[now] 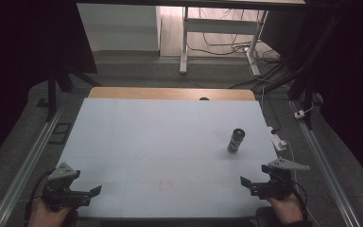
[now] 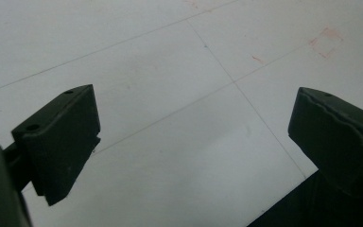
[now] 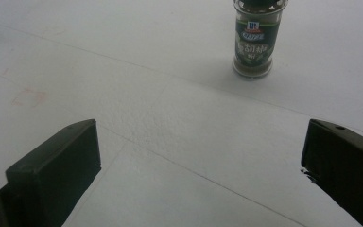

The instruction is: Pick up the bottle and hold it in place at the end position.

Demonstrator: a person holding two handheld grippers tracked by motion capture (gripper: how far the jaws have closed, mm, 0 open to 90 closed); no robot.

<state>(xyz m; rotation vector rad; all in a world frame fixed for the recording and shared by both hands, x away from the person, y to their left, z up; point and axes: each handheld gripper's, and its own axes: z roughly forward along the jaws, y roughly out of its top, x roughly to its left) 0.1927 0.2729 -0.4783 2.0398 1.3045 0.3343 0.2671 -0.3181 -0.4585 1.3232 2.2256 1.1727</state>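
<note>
The spice jar (image 1: 236,141) stands upright on the white table (image 1: 160,142), long axis vertical, cap up, on the right half, its label facing the right gripper (image 1: 246,182); that gripper sits near the front right edge, jaws released wide, nothing between them; the left gripper (image 1: 93,191) rests at the front left corner, likewise released and empty, well apart from the jar.

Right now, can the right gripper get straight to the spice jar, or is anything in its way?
Probably yes. The spice jar stands upright on the white table, ahead of the right gripper, whose jaws stand wide open and empty. Bare tabletop lies between them, and the left gripper sits far off at the other corner.
</note>
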